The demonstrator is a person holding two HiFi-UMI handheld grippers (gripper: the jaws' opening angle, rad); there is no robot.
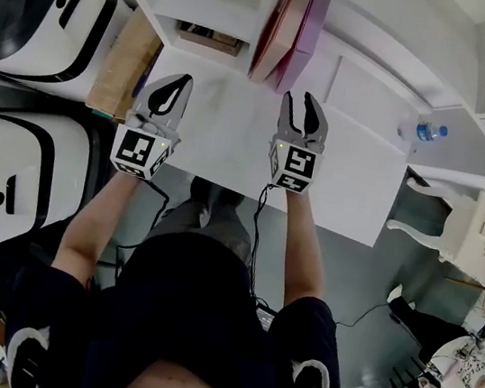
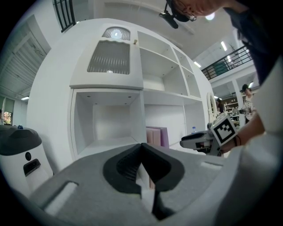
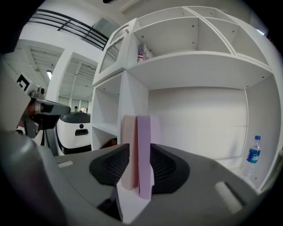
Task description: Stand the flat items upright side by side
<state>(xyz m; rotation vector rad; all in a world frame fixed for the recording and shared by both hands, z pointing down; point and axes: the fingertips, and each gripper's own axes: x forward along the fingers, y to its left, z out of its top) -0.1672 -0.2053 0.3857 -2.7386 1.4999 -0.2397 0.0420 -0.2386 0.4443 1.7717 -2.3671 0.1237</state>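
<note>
Two books (image 1: pixel 286 36) upright — right claw (image 1: pixel 299 100) apparently clear.

Around the white desk (image 1: pixel 353 188): shelving, machines, a bottle and a chair.

A white shelf unit (image 3: pixel 199 66) rises along the desk's far edge, with a small flag (image 3: pixel 143 54) in one upper compartment. A clear water bottle (image 1: pixel 428 131) with a blue label stands upright near the far right corner. A shallow brown box (image 1: pixel 210 39) sits in the compartment by the far left corner, and a brown board (image 1: pixel 124 65) runs along the left edge. Beyond it stand two white-and-black machines (image 1: pixel 42 15), one behind the other. A white chair (image 1: pixel 444 220) with curved legs stands off the right edge.
</note>
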